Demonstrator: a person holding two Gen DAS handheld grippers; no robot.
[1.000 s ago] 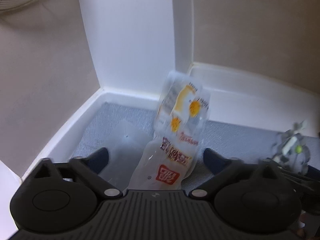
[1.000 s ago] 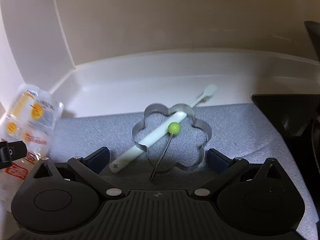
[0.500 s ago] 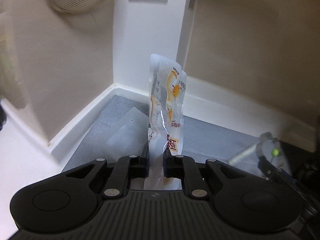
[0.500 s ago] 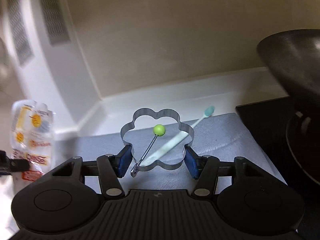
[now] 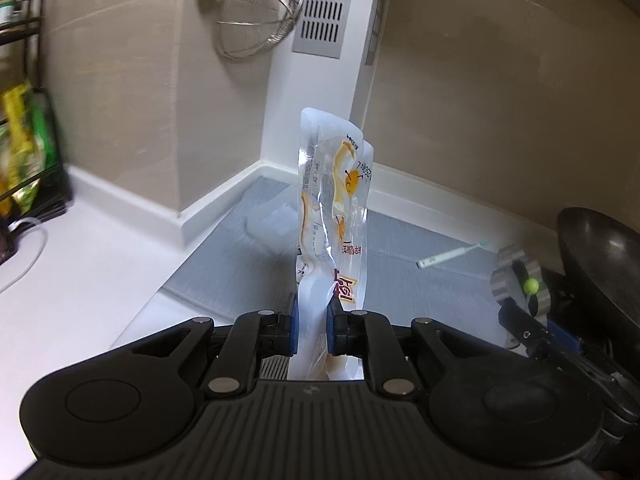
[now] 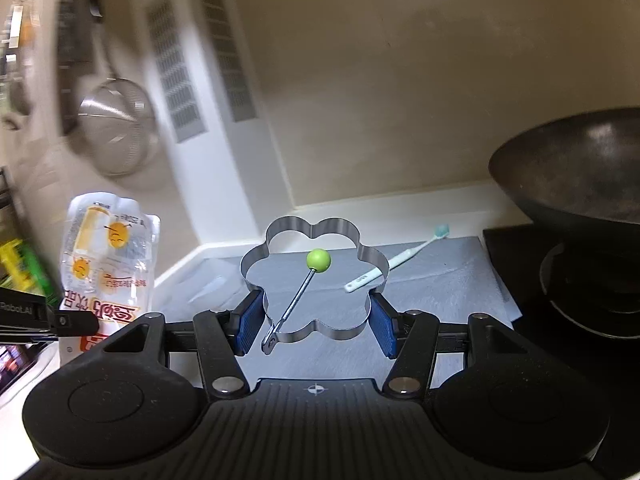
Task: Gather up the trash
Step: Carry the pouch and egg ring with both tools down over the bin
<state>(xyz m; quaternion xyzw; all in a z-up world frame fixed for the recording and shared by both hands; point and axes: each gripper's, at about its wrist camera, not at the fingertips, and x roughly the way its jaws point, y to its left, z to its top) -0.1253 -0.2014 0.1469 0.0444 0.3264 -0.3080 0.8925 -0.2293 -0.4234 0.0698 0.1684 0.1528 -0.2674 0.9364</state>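
Observation:
My left gripper [image 5: 311, 322] is shut on a clear plastic food pouch [image 5: 332, 208] with yellow egg pictures and holds it upright above the grey mat [image 5: 400, 264]. The pouch also shows at the left of the right wrist view [image 6: 108, 256]. My right gripper [image 6: 316, 322] is shut on a flower-shaped metal egg ring [image 6: 314, 280] with a green-knobbed wire handle [image 6: 318, 260], lifted off the mat. The ring also shows at the right of the left wrist view [image 5: 518, 280]. A white toothbrush [image 6: 396, 266] lies on the mat; it also shows in the left wrist view [image 5: 452, 254].
A clear plastic wrapper [image 5: 272, 220] lies on the mat near the corner. A black wok [image 6: 572, 168] sits on the stove at the right. A metal strainer [image 5: 256, 12] hangs on the wall. A rack with packets [image 5: 24, 152] stands at the left on the white counter [image 5: 80, 280].
Both grippers closed from open, the left on the pouch and the right on the egg ring, then rose and drew back from the mat. The toothbrush stayed on the mat.

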